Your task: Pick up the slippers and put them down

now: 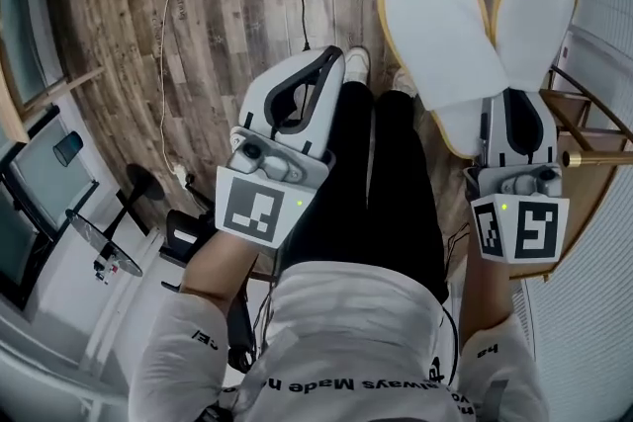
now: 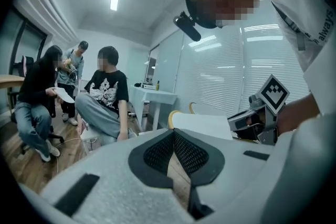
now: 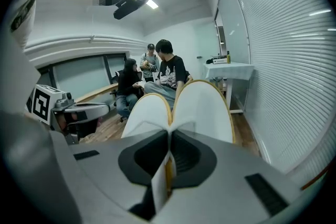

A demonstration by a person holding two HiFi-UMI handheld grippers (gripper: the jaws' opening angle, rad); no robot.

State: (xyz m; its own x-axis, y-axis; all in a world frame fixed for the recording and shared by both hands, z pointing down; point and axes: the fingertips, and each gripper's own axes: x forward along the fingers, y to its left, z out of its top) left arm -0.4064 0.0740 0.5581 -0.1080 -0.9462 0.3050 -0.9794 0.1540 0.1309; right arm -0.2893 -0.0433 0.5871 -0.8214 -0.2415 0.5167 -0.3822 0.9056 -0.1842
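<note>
Two white slippers with yellow rims, one [image 1: 440, 25] beside the other [image 1: 539, 0], stick up sole-out in the head view. My right gripper [image 1: 514, 104] is shut on their heel ends. In the right gripper view the pair [image 3: 202, 107] fans out beyond the jaws, and my right gripper [image 3: 169, 136] pinches the thin heel edges between its pads. My left gripper [image 1: 326, 64] hangs over the person's black trousers at the left, apart from the slippers. Its tips meet with nothing between them. In the left gripper view my left gripper [image 2: 173, 134] shows only wood floor through the gap below its tips.
A wood floor [image 1: 227, 5] lies below, crossed by a thin cable [image 1: 173, 15]. A wooden frame [image 1: 584, 153] stands close on the right, under the right gripper. Several people [image 2: 107, 97] sit ahead near a white table [image 2: 155, 96]. A blinds-covered wall [image 3: 283, 71] runs along the right.
</note>
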